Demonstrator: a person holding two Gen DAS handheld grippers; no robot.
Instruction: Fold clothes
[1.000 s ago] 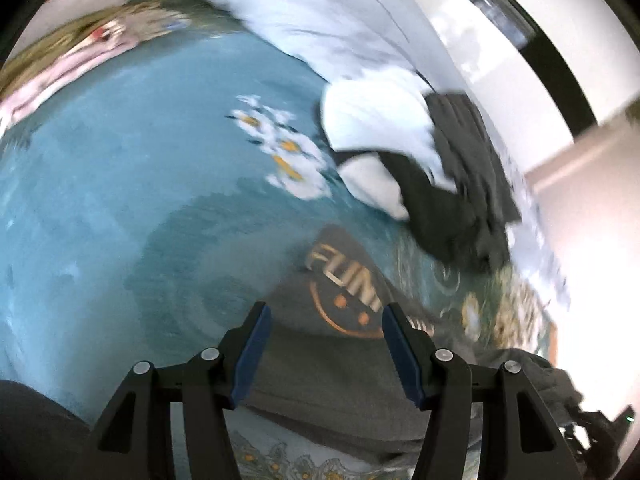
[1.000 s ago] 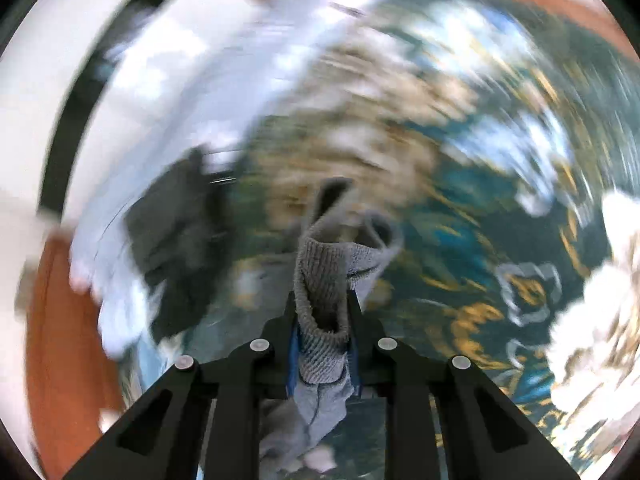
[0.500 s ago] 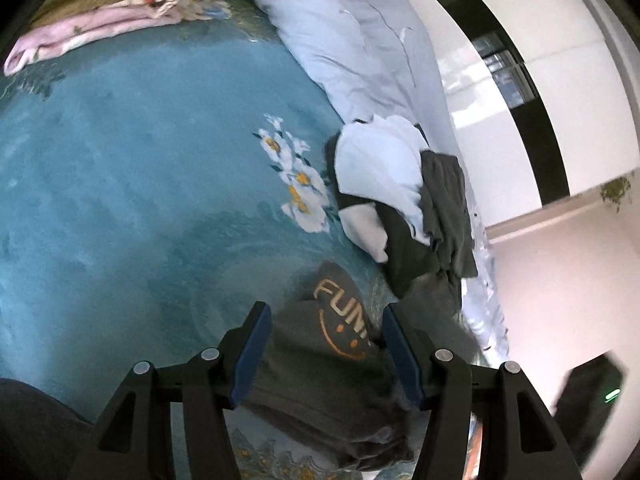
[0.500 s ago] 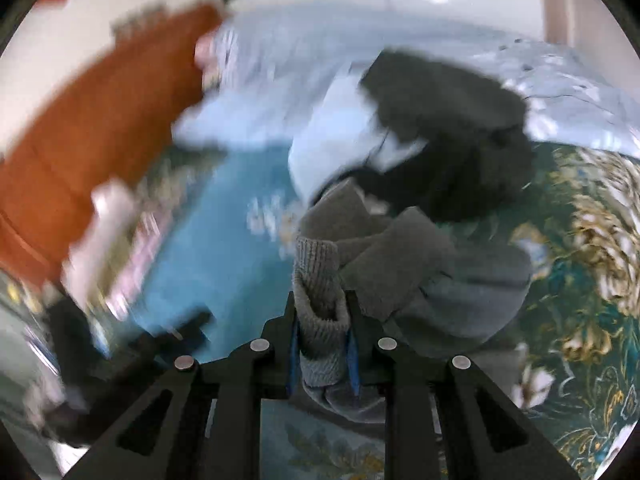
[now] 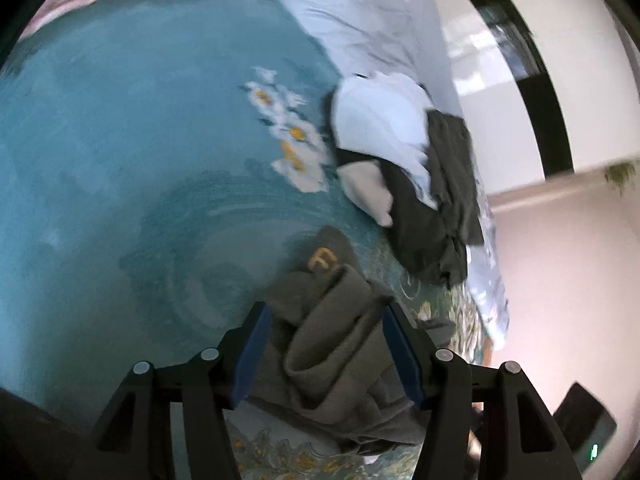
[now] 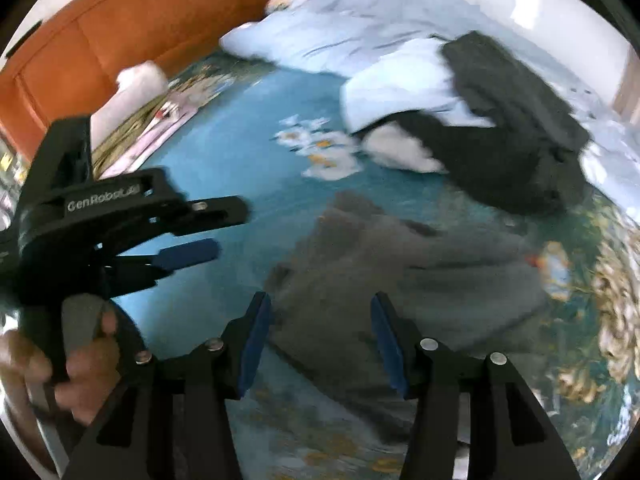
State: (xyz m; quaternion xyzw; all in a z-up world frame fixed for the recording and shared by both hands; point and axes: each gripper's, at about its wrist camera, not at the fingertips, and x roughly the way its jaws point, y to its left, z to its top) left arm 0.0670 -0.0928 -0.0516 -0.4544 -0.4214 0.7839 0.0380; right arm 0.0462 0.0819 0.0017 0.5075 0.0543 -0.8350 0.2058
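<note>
- Where the teal flowered bedspread fills both views, it is the largest item and bears everything else; an orange headboard stands at its far end.
- Pale blue quilt: bunched along the far side of the bed.
- Pile of clothes, black, dark grey and white: unfolded, just beyond the sweatshirt.
- Grey sweatshirt: lies on the bedspread in front of both tongs. Half a second ago the right tongs pinched its ribbed cuff; now that cuff is let go and the sleeve lies thrown across the body, covering most of the orange print. Judged: one sleeve fold done, the rest remaining. Its long axis seems to run across the right view, left to right; blur hides which end is the collar.
- Left tongs: wide open, bunched sleeve between the blue pads but not clamped.
- Right tongs: wide open, holding nothing, hovering over the sweatshirt's near edge.
</note>
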